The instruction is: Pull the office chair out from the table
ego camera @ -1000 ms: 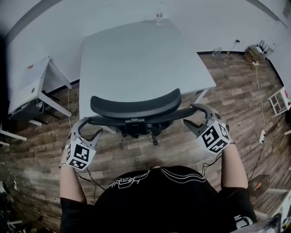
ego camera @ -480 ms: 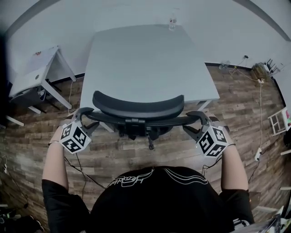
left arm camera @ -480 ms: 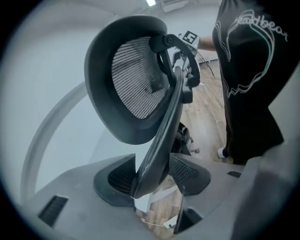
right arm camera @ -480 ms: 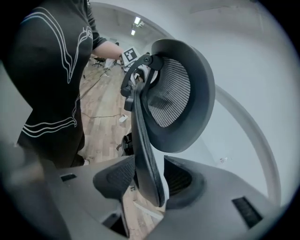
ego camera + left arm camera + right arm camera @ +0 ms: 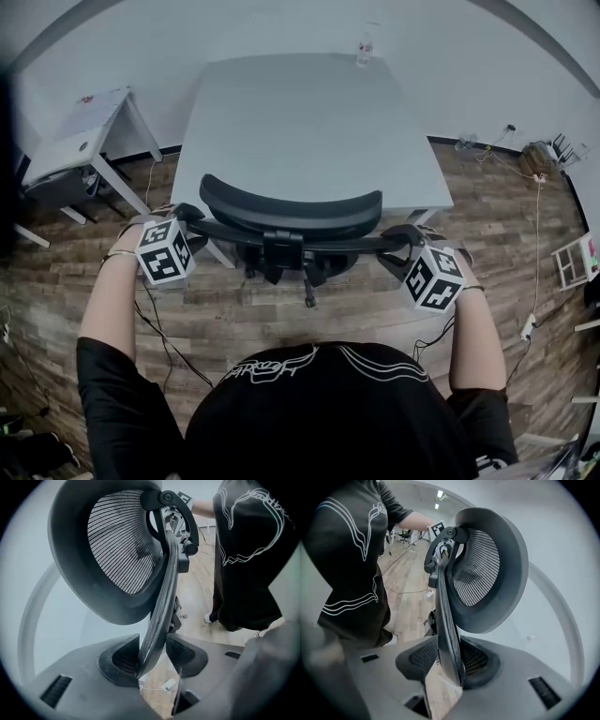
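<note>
The black mesh office chair [image 5: 291,242] stands pushed in at the grey table [image 5: 309,112], its curved headrest [image 5: 291,208] nearest the table edge. My left gripper [image 5: 190,223] sits at the left end of the backrest's top edge, and my right gripper [image 5: 398,242] at the right end. In the left gripper view the thin backrest edge [image 5: 161,597] runs between the closing jaws of the left gripper [image 5: 151,657], both pads against it. The right gripper view shows the same: the backrest edge [image 5: 445,611] stands between the closing jaws of the right gripper [image 5: 447,660], pads touching.
A clear bottle [image 5: 366,47] stands at the table's far edge. A small white side table [image 5: 80,150] is at the left. Cables and a power strip [image 5: 527,326] lie on the wood floor at the right, near a white rack [image 5: 574,262]. My body is close behind the chair.
The left gripper has risen from below the chair's left corner onto the backrest edge and rolled. Both grippers' jaws have narrowed round the edge. The right hand has hardly shifted.
</note>
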`<state>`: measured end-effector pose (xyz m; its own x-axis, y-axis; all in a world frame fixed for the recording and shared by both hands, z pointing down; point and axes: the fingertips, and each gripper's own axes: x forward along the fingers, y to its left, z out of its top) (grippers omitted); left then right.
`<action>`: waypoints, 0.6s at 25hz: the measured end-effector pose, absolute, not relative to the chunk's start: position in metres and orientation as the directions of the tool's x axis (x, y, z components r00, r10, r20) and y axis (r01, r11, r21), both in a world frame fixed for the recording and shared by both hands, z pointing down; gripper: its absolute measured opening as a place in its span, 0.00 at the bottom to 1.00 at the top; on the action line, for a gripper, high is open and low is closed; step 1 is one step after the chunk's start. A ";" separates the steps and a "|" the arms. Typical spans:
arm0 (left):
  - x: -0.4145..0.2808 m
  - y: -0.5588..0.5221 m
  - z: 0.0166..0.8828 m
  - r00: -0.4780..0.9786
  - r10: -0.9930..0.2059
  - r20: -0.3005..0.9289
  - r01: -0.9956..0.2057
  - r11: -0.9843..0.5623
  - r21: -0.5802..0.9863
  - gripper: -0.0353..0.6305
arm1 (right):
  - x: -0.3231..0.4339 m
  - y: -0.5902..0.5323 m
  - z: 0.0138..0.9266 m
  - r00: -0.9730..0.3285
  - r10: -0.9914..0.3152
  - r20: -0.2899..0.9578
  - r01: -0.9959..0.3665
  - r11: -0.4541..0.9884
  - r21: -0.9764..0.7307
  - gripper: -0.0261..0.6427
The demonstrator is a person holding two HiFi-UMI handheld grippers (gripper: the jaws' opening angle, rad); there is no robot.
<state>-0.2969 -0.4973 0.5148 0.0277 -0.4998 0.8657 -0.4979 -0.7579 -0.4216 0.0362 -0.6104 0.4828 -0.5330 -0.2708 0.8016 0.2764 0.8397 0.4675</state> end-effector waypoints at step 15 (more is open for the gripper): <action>-0.276 -0.478 0.523 0.017 -0.577 0.817 -0.530 -0.697 -0.482 0.32 | 0.054 -0.595 0.497 -0.476 -0.334 0.814 0.195 0.862 0.468 0.30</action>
<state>-0.2764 -0.4784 0.5232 0.0165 -0.5770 0.8166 -0.5302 -0.6975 -0.4821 0.0540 -0.5946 0.4973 -0.4759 -0.3337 0.8137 0.1954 0.8619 0.4678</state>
